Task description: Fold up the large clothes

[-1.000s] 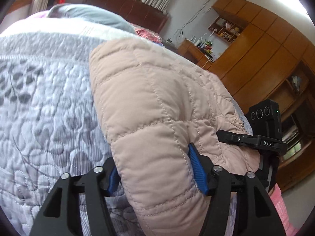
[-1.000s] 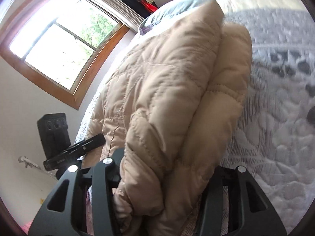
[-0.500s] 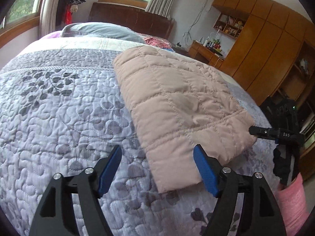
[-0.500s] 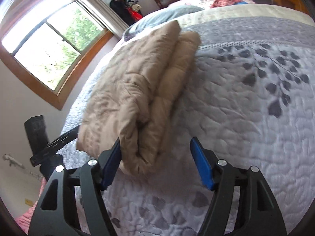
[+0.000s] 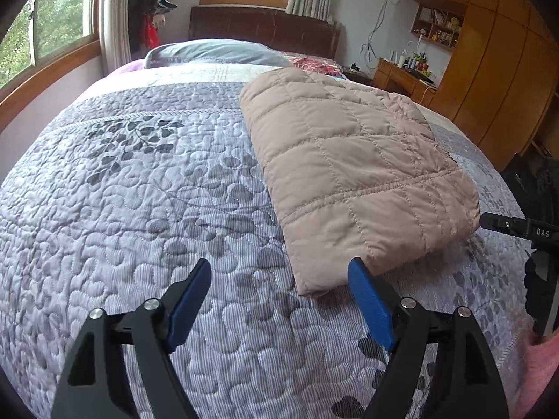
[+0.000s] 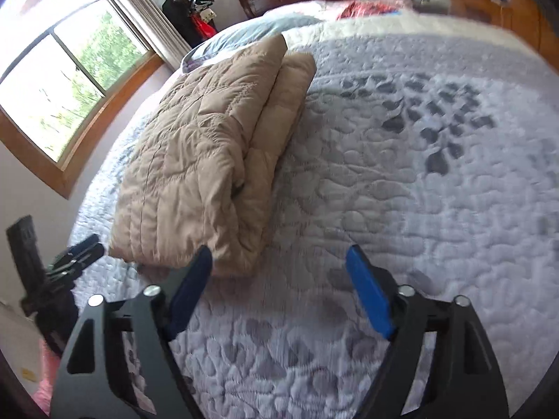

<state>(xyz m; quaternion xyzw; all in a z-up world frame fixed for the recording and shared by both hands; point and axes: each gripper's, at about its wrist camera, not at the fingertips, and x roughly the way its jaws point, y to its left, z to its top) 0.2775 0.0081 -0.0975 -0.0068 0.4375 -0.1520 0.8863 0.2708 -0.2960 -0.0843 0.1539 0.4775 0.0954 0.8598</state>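
Observation:
A beige quilted padded jacket lies folded into a thick rectangle on the grey leaf-patterned bedspread. My left gripper is open and empty, just short of the jacket's near left corner. In the right wrist view the folded jacket lies ahead and to the left, showing its stacked layers. My right gripper is open and empty, its left fingertip beside the jacket's near corner. The other gripper's body shows at the edge of each view.
A grey-blue pillow and a red patterned cloth lie at the bed's head by the dark wooden headboard. Windows line one wall. Wooden cabinets and a desk stand on the other side.
Both grippers opened and let go of the jacket, then drew back from it. The jacket now lies flat and folded on the bed.

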